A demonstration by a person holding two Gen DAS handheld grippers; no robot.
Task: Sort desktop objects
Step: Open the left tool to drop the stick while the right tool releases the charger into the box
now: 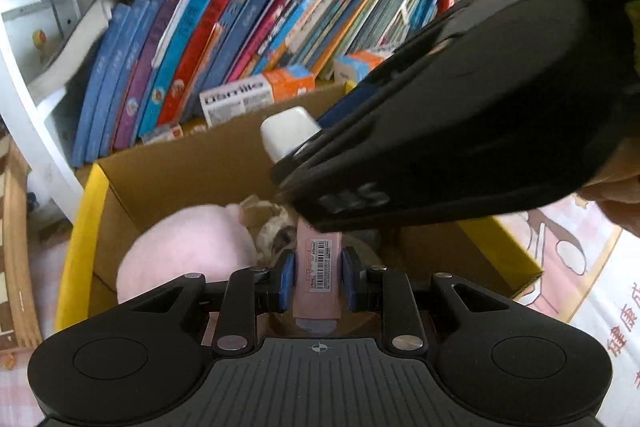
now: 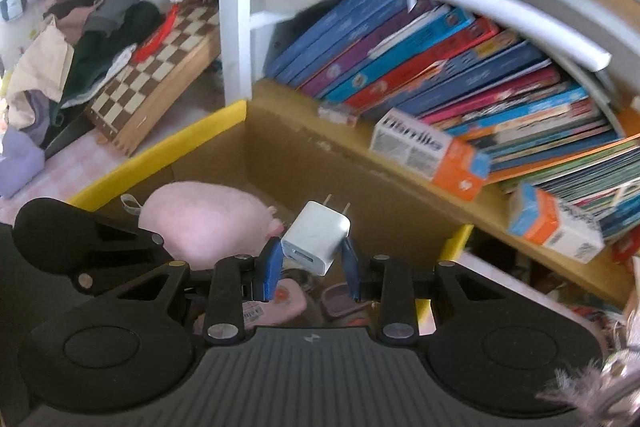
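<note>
Left wrist view: your left gripper (image 1: pixel 316 283) pinches a pink packet (image 1: pixel 318 267) with a barcode label, held over the cardboard box (image 1: pixel 192 167). A pink plush (image 1: pixel 188 255) lies inside the box, left. Your right gripper crosses in from the far right.

Right wrist view: your right gripper (image 2: pixel 310 259) clamps a white charger (image 2: pixel 316 241), prongs pointing away, over the same box (image 2: pixel 320 163). Books (image 2: pixel 460 75) sit far right.

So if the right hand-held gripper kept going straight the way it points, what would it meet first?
Probably the inside of the cardboard box: the right hand-held gripper, shut on the white charger, points down into it, right of the pink plush. Depth is unclear.
</note>
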